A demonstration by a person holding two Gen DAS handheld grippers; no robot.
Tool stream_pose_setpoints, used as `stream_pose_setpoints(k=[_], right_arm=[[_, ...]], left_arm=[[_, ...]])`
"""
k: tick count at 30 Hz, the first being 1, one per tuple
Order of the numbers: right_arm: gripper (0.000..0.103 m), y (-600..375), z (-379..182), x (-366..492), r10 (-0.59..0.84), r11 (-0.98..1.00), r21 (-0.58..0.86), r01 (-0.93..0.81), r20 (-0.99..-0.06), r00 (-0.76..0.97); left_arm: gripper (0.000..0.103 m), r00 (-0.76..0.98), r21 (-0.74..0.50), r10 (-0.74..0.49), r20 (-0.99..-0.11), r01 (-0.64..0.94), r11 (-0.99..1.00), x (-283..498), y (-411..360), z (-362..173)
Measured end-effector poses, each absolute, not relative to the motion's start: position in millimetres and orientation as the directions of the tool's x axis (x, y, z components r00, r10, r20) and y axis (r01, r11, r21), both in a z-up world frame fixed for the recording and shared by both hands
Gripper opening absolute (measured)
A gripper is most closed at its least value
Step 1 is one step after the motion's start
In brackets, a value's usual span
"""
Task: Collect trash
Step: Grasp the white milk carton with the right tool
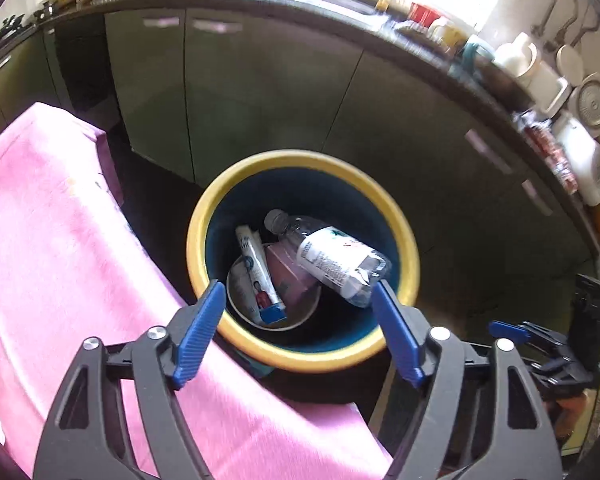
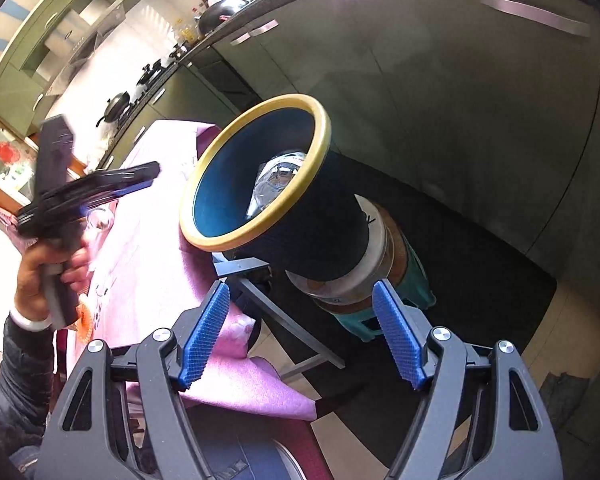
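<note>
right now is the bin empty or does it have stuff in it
Not empty. Inside the yellow-rimmed bin lie a clear plastic bottle, a tube and a paper cup.

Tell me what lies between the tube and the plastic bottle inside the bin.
In the left wrist view, a pink box lies between the tube and the plastic bottle, all inside the yellow-rimmed bin.
</note>
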State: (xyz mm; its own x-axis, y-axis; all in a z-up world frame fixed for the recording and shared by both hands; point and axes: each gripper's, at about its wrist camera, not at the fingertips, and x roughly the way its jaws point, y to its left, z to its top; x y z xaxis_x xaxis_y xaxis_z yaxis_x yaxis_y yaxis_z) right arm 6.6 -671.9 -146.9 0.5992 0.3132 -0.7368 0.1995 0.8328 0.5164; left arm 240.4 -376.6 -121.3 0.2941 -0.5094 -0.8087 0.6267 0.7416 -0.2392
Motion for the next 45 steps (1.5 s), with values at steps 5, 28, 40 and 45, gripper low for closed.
stream_pose_setpoints(k=[5, 28, 40, 45], right_arm=[[0.074, -658, -147, 20, 0.336, 0.842, 0.512, 0.170, -0.745, 0.577], [0.086, -340, -45, 91, 0.626, 0.674, 0.221, -0.705, -0.678, 0.385], [0.087, -215, -79, 147, 0.619, 0.374, 0.115, -0.920, -0.769, 0.156], [0.059, -201, -92, 164, 0.622, 0.322, 0.175, -0.930, -0.780, 0.069]], left_arm=[[0.093, 0.422, -0.246, -0.612, -0.669, 0.651, 0.718, 180, -310, -71], [0.096, 0.873, -0.164, -0.189, -0.450, 0.127, 0.978, 15, 22, -35], [0.096, 0.859, -0.197, -0.230, -0.458, 0.153, 0.968, 7, 30, -46], [0.096, 0.847, -0.213, -0.232, -0.479, 0.144, 0.966, 13, 33, -52]])
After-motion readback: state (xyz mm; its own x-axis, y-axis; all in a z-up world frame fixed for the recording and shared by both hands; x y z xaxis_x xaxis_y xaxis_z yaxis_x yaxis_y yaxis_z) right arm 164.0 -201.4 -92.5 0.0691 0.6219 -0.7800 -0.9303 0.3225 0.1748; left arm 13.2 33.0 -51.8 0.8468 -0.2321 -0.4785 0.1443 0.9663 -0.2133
